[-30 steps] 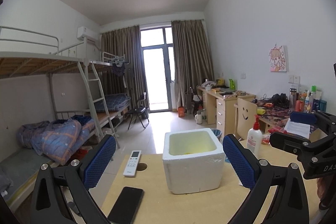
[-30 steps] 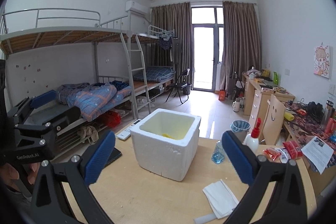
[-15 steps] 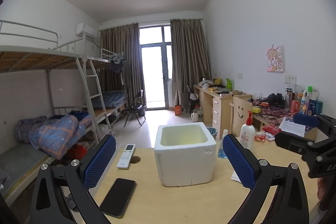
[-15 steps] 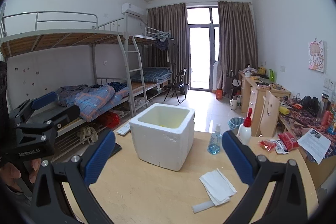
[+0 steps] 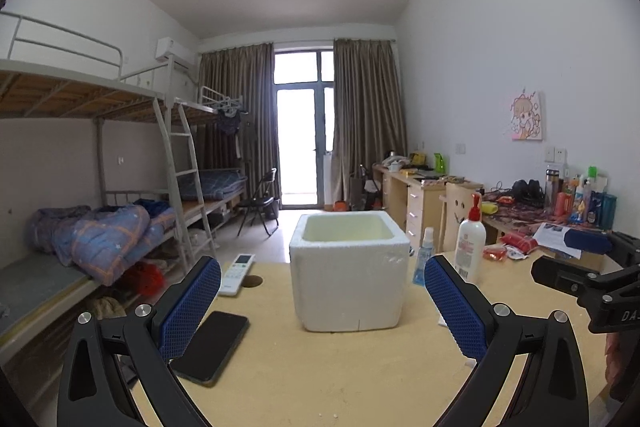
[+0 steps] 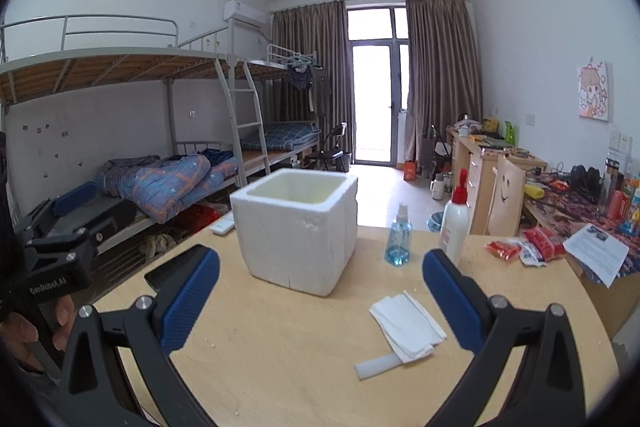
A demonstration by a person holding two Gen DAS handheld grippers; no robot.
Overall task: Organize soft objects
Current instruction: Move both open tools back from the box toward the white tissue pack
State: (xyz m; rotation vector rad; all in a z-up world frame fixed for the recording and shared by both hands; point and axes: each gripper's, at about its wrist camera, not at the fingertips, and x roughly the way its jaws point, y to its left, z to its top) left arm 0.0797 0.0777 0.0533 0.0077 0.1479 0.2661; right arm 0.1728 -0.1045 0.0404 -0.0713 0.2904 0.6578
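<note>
Left wrist view, both claws [image 5: 322, 301] [image 6: 320, 297] spread empty, foam box [image 5: 347, 269] interior hidden, phone [image 5: 212, 347] partly covered

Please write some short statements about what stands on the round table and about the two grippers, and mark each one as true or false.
1. The white foam box has no lid on it. True.
2. The right gripper holds the folded white tissues. False: open and empty; the tissues lie on the table.
3. The black phone lies left of the box. True.
4. The left gripper is shut. False: its fingers are wide apart.
5. The small blue spray bottle lies on its side. False: upright.
</note>
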